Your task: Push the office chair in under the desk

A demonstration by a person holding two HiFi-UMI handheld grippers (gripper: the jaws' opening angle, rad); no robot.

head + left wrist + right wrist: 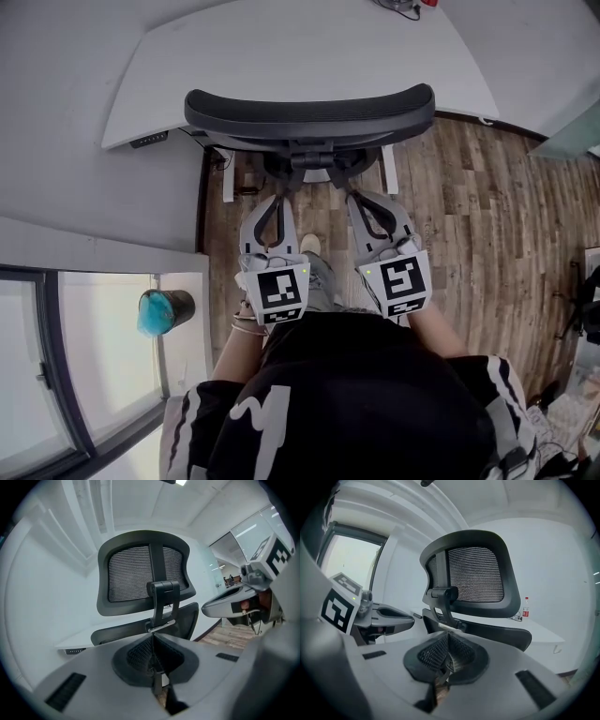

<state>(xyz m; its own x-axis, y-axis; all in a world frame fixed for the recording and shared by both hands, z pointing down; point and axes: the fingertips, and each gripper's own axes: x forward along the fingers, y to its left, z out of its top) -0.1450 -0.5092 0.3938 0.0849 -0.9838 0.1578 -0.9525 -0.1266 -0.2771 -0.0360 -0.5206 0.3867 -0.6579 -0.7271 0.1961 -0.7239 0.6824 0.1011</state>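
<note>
Since pushing presumably needed no grip, left gripper (279,197) and right gripper (357,197) faced the office chair (309,112) at the bench (309,47), jaws together, empty.

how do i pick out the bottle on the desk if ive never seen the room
Start at the white desk behind the black mesh office chair. In the right gripper view, follow the desktop right of the chair's backrest towards the wall to a small bottle standing upright. Its red cap and red label set it apart from the dark cables beside it.
</note>
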